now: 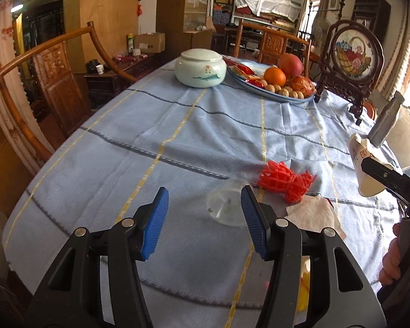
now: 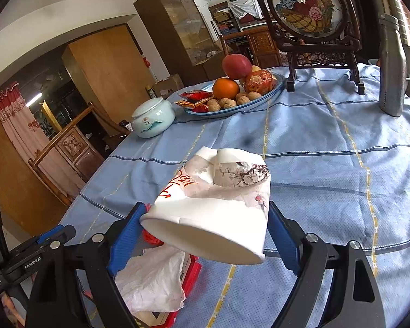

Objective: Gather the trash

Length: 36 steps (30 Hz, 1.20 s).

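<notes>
Right tongs (image 2: 205, 229) grip crushed paper cup (image 2: 213, 205).

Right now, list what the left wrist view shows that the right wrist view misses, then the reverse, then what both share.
Left wrist only: a clear plastic cup lying on the tablecloth past the open left gripper, whose fingers hold nothing, and the whole of the red foam net.

Right wrist only: the crushed paper cup's printed side and open mouth, clamped by the right gripper, and a red box under the tissue.

Both: lidded ceramic jar, fruit plate, embroidered screen, metal bottle.
</notes>
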Motion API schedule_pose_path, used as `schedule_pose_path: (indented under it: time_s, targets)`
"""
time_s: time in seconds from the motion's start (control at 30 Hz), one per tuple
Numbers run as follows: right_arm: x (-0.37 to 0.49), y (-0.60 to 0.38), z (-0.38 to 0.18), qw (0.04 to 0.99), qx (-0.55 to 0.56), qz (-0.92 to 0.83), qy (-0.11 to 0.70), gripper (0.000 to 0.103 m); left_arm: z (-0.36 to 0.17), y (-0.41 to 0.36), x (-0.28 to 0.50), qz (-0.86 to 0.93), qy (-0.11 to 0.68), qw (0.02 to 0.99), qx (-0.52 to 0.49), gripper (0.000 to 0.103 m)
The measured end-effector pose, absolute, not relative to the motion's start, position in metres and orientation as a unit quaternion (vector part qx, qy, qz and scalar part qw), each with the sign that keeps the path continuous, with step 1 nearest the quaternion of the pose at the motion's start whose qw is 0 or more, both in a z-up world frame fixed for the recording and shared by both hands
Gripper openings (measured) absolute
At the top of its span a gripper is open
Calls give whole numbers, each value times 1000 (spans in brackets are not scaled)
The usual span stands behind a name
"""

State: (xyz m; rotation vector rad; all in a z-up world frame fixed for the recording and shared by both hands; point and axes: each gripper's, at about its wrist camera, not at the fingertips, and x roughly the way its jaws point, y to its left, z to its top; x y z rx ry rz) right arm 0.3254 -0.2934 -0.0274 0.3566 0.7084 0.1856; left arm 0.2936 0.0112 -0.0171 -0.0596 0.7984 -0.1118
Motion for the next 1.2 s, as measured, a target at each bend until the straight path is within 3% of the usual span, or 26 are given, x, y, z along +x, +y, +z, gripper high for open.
schedule_pose_path:
  time_s: [0.5,0.57,0.63,0.7,1.1,1.2]
  targets:
    - [269,-254,-3,940,145,135,279,86,10,114,199,10,359,930,-74,53]
    - [268,-252,-3,940,143,135,278,86,11,110,199,-1,358,932,-62,58]
    - [270,-250,-8,939,142,132,286,86,9,95,207,-26,361,931,-55,82]
    - [274,-252,-13,936,142,127,296,86,4,73,222,-46,363,929,-47,93]
    - [275,-277,-10,948,133,68,280,86,-55,-37,337,-96,430,898,16,92]
    - [279,-277,-13,943,142,73,291,86,-67,-42,346,-101,450,887,18,56]
